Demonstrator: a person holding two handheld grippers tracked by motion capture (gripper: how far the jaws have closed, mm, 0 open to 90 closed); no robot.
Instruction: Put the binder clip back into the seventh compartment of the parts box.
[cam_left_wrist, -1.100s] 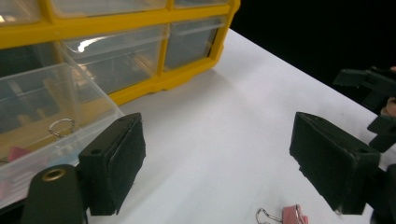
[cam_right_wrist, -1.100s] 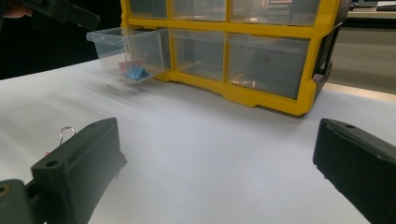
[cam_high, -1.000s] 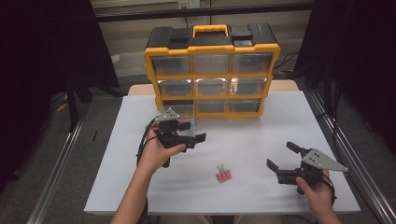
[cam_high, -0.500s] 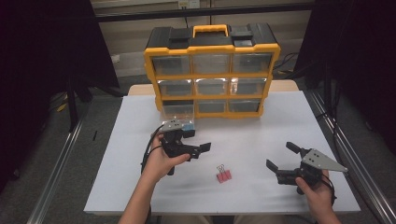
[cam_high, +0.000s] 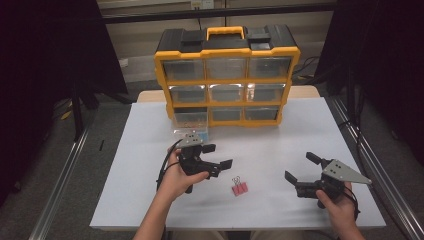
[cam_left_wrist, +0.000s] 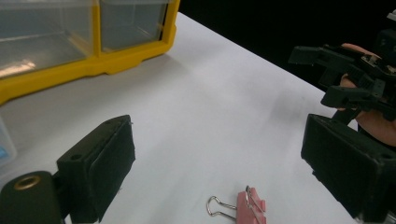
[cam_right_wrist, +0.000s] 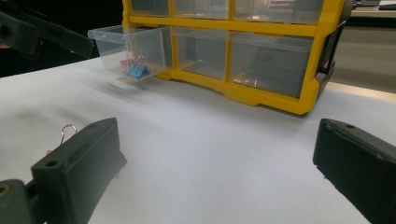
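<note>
Pink binder clip (cam_high: 239, 188) is lying flat on the white table (cam_high: 140, 150) in the lower middle of the high view, just right of the left gripper (cam_high: 220, 159) and well apart from the right gripper (cam_high: 299, 167) at the lower right. Behind them, in the upper middle, a yellow organizer (cam_high: 227, 75) with 9 clear drawers is standing, and 1 clear drawer (cam_high: 190, 122) at its lower left is sitting pulled out. Nothing is lying between the left gripper and the clip. The left hand (cam_high: 176, 179) is reaching in from the bottom edge with its gripper pointing right, jaws apart after just opening wider, nothing between them. The right hand (cam_high: 336, 206) is resting at the lower right, its gripper pointing left with jaws spread and empty.

In the left gripper view, the clip (cam_left_wrist: 250, 207) is lying at the bottom centre, between the 2 wide-apart jaws and touching neither; the right gripper (cam_left_wrist: 327, 74) is showing at the upper right.

In the right gripper view, the jaws are standing far apart over bare table; the open drawer (cam_right_wrist: 128, 49) at the upper left is holding blue and pink clips (cam_right_wrist: 135, 67), and the clip's wire loop (cam_right_wrist: 67, 132) is peeking out beside the left jaw.
</note>
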